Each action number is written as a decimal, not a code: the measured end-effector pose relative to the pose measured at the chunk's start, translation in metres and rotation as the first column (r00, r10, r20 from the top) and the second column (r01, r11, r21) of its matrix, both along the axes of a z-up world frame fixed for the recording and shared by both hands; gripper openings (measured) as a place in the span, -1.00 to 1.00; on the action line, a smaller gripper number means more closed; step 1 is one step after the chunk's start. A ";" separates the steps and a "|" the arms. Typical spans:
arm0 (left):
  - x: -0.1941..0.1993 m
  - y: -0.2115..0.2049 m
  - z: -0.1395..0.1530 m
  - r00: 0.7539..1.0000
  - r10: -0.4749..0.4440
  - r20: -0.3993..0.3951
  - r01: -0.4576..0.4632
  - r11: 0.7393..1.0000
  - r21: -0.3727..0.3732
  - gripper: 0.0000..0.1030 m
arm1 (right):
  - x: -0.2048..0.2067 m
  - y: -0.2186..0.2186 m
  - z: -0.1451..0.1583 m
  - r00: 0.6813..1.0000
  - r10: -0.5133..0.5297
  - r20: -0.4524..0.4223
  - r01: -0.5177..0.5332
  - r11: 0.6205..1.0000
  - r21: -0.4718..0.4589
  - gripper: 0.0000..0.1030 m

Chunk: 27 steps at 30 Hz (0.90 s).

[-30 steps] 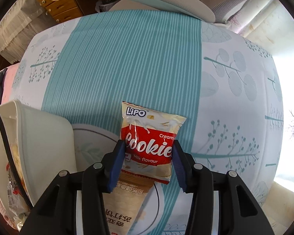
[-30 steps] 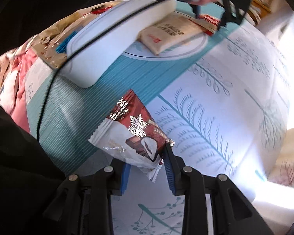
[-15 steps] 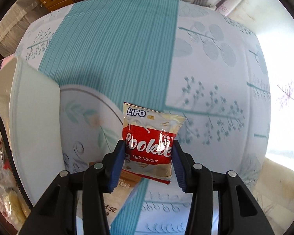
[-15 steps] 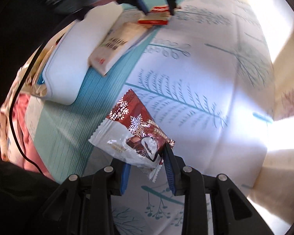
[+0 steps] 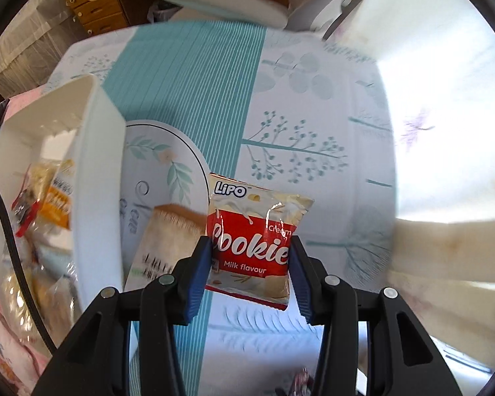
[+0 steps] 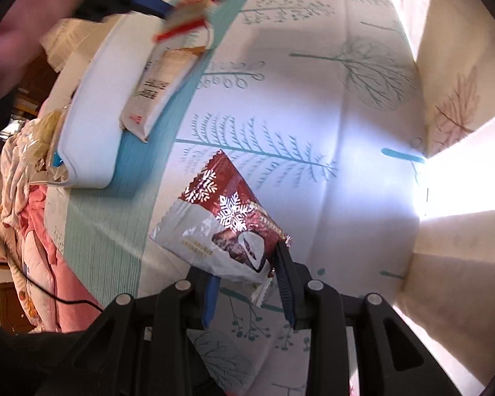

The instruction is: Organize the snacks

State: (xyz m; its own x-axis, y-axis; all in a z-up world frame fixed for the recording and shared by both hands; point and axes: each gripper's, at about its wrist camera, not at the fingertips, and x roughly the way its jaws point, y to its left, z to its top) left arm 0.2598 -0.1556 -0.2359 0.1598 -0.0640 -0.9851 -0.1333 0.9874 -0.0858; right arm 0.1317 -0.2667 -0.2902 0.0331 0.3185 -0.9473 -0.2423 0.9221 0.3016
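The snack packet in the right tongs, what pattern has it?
White snowflakes on dark red packet, best seen from the right wrist.

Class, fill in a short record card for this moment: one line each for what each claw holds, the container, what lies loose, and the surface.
left claw: shut on cookie pack, red and cream
right claw: shut on snowflake pack, dark red and silver
bin: white, snacks inside
loose: tan packet on the tablecloth beside the bin
tablecloth: white with teal stripes and leaf prints

Red-and-cream cookie packet [image 5: 255, 241], maroon snowflake-print wrapper [image 6: 226, 227], teal-striped, leaf-patterned white tablecloth [image 5: 300, 125].
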 end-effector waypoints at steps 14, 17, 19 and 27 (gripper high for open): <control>-0.046 0.057 0.091 0.993 0.026 0.117 -0.024 1.000 -0.017 -0.14 | -0.004 0.005 0.017 0.994 -0.081 -0.079 0.084 0.996 0.032 -0.39; -0.055 0.072 0.101 0.991 0.038 0.131 -0.036 0.999 -0.015 -0.14 | -0.005 0.011 0.022 0.992 -0.095 -0.086 0.099 0.994 0.043 -0.39; -0.062 0.084 0.107 0.989 0.046 0.139 -0.045 0.999 -0.008 -0.14 | -0.004 0.019 0.024 0.991 -0.097 -0.091 0.102 0.994 0.051 -0.39; -0.079 0.133 0.106 0.985 0.098 0.141 -0.099 0.995 0.006 -0.14 | 0.006 0.050 0.031 0.993 -0.092 -0.074 0.097 0.992 0.074 -0.39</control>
State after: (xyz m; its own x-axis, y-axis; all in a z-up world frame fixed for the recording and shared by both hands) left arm 0.1808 -0.0223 -0.1294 0.3017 -0.0285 -0.9530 -0.2174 0.9712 -0.0978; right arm 0.1373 -0.2162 -0.2597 0.0009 0.3894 -0.9211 -0.1307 0.9132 0.3860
